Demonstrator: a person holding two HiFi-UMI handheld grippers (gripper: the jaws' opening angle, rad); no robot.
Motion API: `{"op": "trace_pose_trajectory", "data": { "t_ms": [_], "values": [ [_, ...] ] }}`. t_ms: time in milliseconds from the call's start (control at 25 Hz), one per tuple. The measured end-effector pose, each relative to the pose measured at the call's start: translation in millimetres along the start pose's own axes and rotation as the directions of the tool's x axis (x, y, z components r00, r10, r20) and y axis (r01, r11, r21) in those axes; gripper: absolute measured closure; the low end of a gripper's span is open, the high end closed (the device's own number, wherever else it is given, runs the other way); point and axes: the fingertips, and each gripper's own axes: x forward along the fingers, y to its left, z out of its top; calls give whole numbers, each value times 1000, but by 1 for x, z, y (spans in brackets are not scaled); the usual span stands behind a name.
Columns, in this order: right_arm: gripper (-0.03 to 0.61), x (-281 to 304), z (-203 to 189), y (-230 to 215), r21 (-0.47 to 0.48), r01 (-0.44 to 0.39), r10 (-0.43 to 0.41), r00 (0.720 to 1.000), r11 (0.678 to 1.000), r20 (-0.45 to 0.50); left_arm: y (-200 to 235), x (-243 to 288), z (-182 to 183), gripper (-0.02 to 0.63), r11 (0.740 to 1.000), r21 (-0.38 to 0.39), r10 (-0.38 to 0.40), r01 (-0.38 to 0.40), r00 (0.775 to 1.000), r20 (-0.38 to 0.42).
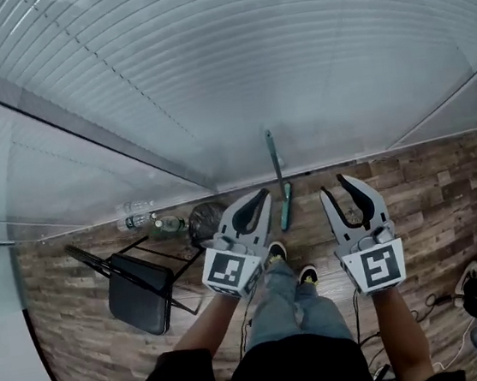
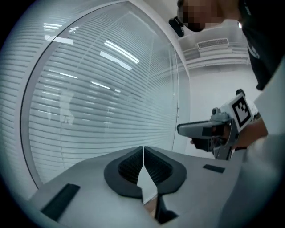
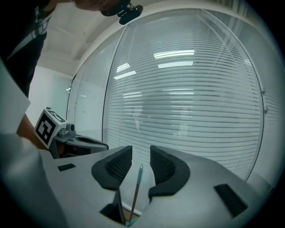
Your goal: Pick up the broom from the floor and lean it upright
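By wall: broom, chair, bottles

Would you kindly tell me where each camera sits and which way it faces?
Head view: on the person's head, looking steeply down at the floor and the broom against the blinds; forearms, legs, left gripper and right gripper show.
Left gripper view: on the left gripper, facing the blinds along its shut jaws; torso shows.
Right gripper view: on the right gripper, facing the blinds between its open jaws; torso shows.
Shared: head and right gripper views show the broom.
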Motion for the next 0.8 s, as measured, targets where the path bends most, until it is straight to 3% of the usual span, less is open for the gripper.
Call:
{"op": "trace_pose_trajectory", "data": {
  "t_ms": [120,360,560,800],
  "values": [
    [460,-53,33,8,56,-12,9,998,998,65,-51,-35,45,593,997,-62,-39,41,999,30],
    [524,-132,73,28,60,-62,54,989,996,139,-113,-101,102,594,998,-57,-25,29,997,74],
    [551,-181,77,42,55,-123,114,984,991,139,-141,-142,120,594,1000,7,17,-18,995,100],
    [561,-232,66,23,118,-127,111,985,985,130,-165,-162,115,594,999,27,33,-36,993,118]
  ]
}}
